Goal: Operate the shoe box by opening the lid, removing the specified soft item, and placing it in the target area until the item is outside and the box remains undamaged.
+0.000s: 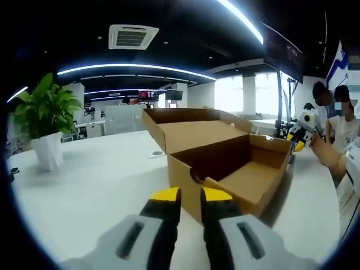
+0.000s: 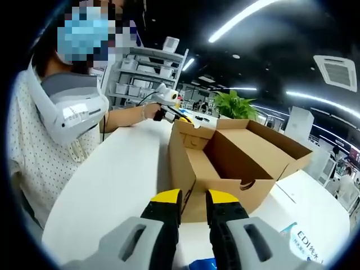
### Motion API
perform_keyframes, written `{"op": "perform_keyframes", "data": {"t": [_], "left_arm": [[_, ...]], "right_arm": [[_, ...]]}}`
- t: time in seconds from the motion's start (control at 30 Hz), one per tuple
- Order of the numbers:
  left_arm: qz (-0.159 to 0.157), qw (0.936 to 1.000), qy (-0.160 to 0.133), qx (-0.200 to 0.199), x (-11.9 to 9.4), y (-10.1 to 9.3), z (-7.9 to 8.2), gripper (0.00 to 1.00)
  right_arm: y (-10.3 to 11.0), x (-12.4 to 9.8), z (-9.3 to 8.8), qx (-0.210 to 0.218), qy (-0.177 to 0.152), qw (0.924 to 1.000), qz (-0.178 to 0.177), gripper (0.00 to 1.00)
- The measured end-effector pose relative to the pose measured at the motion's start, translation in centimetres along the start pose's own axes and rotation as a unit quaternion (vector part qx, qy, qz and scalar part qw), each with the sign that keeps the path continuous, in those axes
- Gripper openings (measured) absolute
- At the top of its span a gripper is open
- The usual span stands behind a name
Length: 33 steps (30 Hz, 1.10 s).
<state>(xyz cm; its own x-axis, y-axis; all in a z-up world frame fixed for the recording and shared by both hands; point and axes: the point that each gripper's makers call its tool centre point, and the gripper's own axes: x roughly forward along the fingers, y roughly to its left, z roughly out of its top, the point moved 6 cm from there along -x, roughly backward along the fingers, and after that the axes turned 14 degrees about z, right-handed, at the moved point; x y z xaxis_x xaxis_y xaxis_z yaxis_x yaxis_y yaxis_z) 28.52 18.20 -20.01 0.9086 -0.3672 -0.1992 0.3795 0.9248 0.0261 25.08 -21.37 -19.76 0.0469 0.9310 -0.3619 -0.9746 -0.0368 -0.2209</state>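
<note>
The left gripper (image 1: 190,198) is held low over the white counter (image 1: 95,180), levelled at the near corner of the shoe box (image 1: 225,163). Its 2 yellow-tipped fingers (image 1: 165,197) are seen nearly together, with only a narrow gap between them and nothing gripped. The right gripper (image 2: 194,201) is pointed at an end wall of the shoe box (image 2: 225,163) from the counter (image 2: 112,180) edge; its 2 fingers (image 2: 166,199) are likewise drawn close, a slim gap left, nothing held.

1 cardboard box is counted, standing on the counter with its lid (image 1: 191,126) swung fully back. The interior is seen as bare cardboard in both views; the soft item cannot be made out inside, and part of the floor is hidden by the walls.

In the left gripper view, 1 potted plant (image 1: 45,121) in a white pot is shown well apart from the box, and 1 ceiling vent (image 1: 132,36) is visible overhead. 1 other gripper (image 1: 301,132) is seen beyond the box's far end, held by a hand (image 1: 329,154).

In the right gripper view, a person (image 2: 50,124) in a dotted shirt is shown beside the counter, an arm extended toward the box with a gripper (image 2: 169,107) held just beside its far corner. The plant (image 2: 236,106) is shown behind the box, a shelving rack (image 2: 140,79) further back, and printed lettering (image 2: 306,242) on the counter near the edge.
</note>
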Motion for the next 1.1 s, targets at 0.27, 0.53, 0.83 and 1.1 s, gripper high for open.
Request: {"op": "perform_keyframes", "data": {"t": [0.27,0.53,0.83,1.1], "left_arm": [[-0.002,0.9996,-0.008,-0.027,-0.5,0.5,0.4,0.22],[-0.002,0.9984,-0.031,-0.046,-1.1,0.9,1.3,0.23],[-0.014,0.9964,-0.055,-0.062,-1.8,1.1,3.5,0.29],[-0.019,0.9946,-0.067,-0.078,-1.4,2.3,6.6,0.32]], "right_arm": [[-0.8,-1.3,-0.4,0.022,-0.027,0.9992,-0.019,0.18],[-2.3,-3.1,0.0,0.061,-0.087,0.9922,-0.065,0.19],[-4.2,-4.7,1.0,0.089,-0.128,0.9798,-0.126,0.28],[-6.9,-6.3,2.5,0.112,-0.15,0.9633,-0.192,0.4]]}}
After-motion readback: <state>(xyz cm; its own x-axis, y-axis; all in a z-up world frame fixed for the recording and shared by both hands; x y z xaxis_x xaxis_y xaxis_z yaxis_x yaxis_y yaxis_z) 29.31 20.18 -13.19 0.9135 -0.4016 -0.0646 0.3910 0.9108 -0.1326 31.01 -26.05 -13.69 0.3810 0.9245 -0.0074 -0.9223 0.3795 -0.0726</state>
